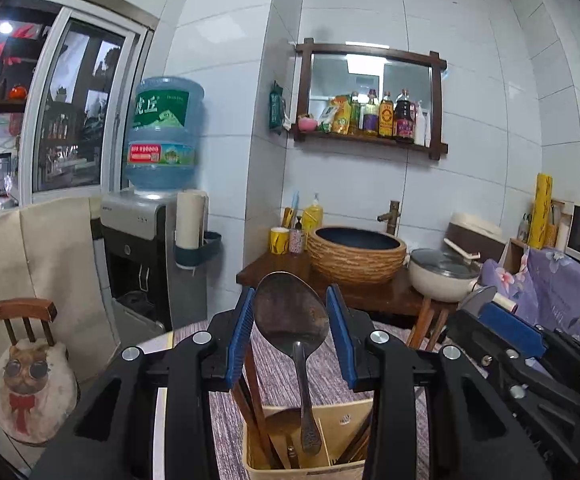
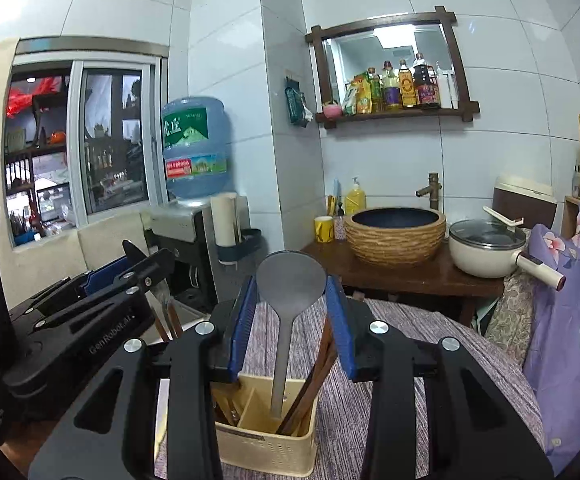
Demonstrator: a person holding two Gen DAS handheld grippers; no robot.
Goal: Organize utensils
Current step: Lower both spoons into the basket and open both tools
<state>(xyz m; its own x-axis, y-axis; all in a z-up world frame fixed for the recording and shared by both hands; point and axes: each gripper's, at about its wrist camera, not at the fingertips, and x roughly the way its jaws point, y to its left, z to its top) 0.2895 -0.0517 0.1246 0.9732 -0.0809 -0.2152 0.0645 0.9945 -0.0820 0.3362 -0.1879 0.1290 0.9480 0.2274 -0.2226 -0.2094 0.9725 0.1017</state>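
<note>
Gripping a tarnished, brown-stained metal spoon by its bowl edges in the left gripper, lower centre of frame; pinching a dull grey spoon likewise in the right gripper, handles hanging into the cream utensil box.

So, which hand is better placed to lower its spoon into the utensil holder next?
Probably the right. Its jaws hold the grey spoon with the handle pointing into a free compartment of the holder. The left jaws' metal spoon hangs over a wooden spoon.
</note>
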